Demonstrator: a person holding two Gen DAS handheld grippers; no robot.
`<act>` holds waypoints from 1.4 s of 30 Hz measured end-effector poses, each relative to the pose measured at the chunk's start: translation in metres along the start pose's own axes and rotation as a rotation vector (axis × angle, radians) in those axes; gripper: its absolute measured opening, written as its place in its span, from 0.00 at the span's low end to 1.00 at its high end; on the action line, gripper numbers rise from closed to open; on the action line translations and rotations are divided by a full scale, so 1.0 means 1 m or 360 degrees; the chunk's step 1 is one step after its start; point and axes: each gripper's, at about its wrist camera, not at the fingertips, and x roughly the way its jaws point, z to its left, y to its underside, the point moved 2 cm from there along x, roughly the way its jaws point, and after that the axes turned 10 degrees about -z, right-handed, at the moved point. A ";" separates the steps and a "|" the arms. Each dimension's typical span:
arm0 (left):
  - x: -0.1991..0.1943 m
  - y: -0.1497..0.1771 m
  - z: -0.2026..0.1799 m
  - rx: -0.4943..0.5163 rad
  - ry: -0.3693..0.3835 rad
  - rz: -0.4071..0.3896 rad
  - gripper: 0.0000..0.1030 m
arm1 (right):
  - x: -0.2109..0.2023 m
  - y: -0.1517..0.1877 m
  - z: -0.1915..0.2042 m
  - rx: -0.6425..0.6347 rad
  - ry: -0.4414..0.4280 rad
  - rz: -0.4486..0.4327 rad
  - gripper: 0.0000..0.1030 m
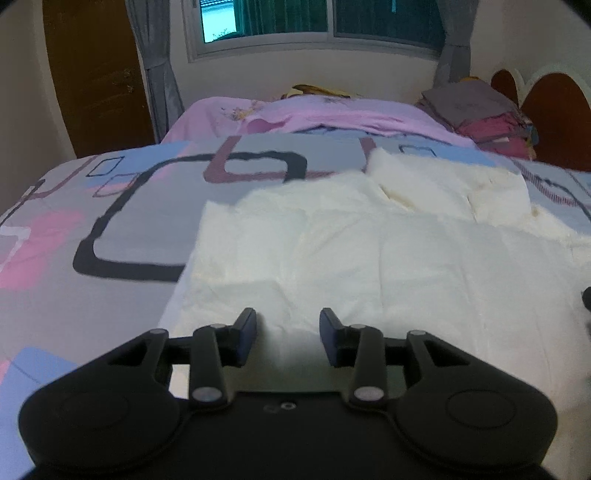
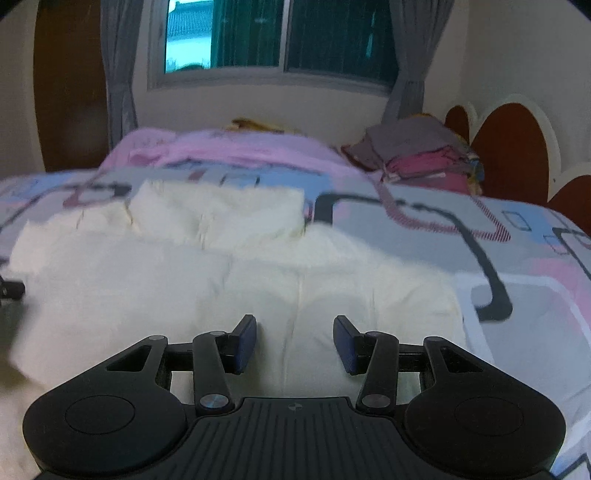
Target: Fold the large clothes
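A large white garment (image 1: 369,251) lies spread on the patterned bedspread (image 1: 110,206), with a folded-over part at its far end (image 1: 443,184). My left gripper (image 1: 288,332) is open and empty, low over the garment's near left part. The garment also shows in the right wrist view (image 2: 221,280). My right gripper (image 2: 294,338) is open and empty, low over the garment's near right part, close to its right edge. The tip of the other gripper shows at the far left edge of the right wrist view (image 2: 11,290).
A stack of folded grey and pink clothes (image 1: 487,118) sits at the far right of the bed by the headboard (image 1: 546,107). A pink blanket (image 1: 332,118) lies across the far end. A window (image 1: 317,22) with grey curtains and a brown door (image 1: 96,74) stand beyond.
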 end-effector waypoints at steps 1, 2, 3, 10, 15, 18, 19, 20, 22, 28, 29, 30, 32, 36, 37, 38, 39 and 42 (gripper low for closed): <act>0.002 0.004 -0.001 0.0020 -0.0012 0.0006 0.36 | 0.002 0.006 -0.001 -0.0017 0.0022 0.0015 0.45; 0.005 0.007 -0.002 0.0038 -0.0025 0.0014 0.37 | 0.004 0.010 -0.003 -0.0027 0.0038 0.0035 0.45; 0.008 0.010 -0.002 0.0045 -0.0035 0.0023 0.38 | 0.009 0.014 -0.006 -0.0018 0.0042 0.0067 0.45; 0.023 0.011 0.003 -0.0012 -0.0071 0.0073 0.38 | 0.021 0.023 -0.014 -0.0019 0.0011 0.0126 0.45; 0.023 0.013 -0.004 0.0034 -0.0129 0.0062 0.38 | 0.021 0.023 -0.015 -0.0035 -0.0016 0.0132 0.45; 0.022 0.012 -0.011 0.0085 -0.0191 0.0071 0.39 | 0.022 0.022 -0.016 -0.0041 -0.0040 0.0136 0.45; 0.021 0.010 -0.013 0.0105 -0.0213 0.0082 0.39 | 0.022 0.020 -0.016 -0.0056 -0.0054 0.0149 0.45; 0.019 0.008 -0.015 0.0120 -0.0231 0.0098 0.39 | 0.021 0.017 -0.017 -0.0071 -0.0067 0.0161 0.45; 0.011 0.005 -0.014 0.0102 -0.0232 0.0117 0.41 | 0.014 0.010 -0.021 -0.0059 -0.0109 0.0151 0.45; -0.044 0.003 -0.011 0.0020 -0.0181 0.0015 0.69 | -0.026 0.009 -0.027 0.0024 -0.0209 0.0080 0.45; -0.054 0.004 -0.011 0.0031 -0.0171 0.0008 0.70 | -0.034 0.011 -0.027 0.0046 -0.0217 0.0075 0.45; -0.061 0.006 -0.010 0.0033 -0.0161 0.0008 0.70 | -0.041 0.013 -0.028 0.0065 -0.0215 0.0068 0.45; -0.075 0.012 -0.007 0.0036 -0.0122 0.0016 0.70 | -0.058 0.017 -0.030 0.0117 -0.0207 0.0060 0.45; -0.099 0.028 0.002 0.0048 -0.0062 0.0018 0.71 | -0.092 0.026 -0.031 0.0197 -0.0199 0.0052 0.45; -0.103 0.033 0.004 0.0047 -0.0052 0.0020 0.71 | -0.100 0.029 -0.029 0.0189 -0.0190 0.0045 0.45; -0.108 0.039 0.008 0.0043 -0.0042 0.0030 0.71 | -0.109 0.033 -0.026 0.0177 -0.0179 0.0043 0.45; -0.113 0.044 0.011 0.0030 -0.0027 0.0040 0.71 | -0.119 0.037 -0.024 0.0166 -0.0166 0.0042 0.45; -0.126 0.060 0.019 0.0005 0.0017 0.0077 0.71 | -0.145 0.049 -0.018 0.0148 -0.0141 0.0052 0.45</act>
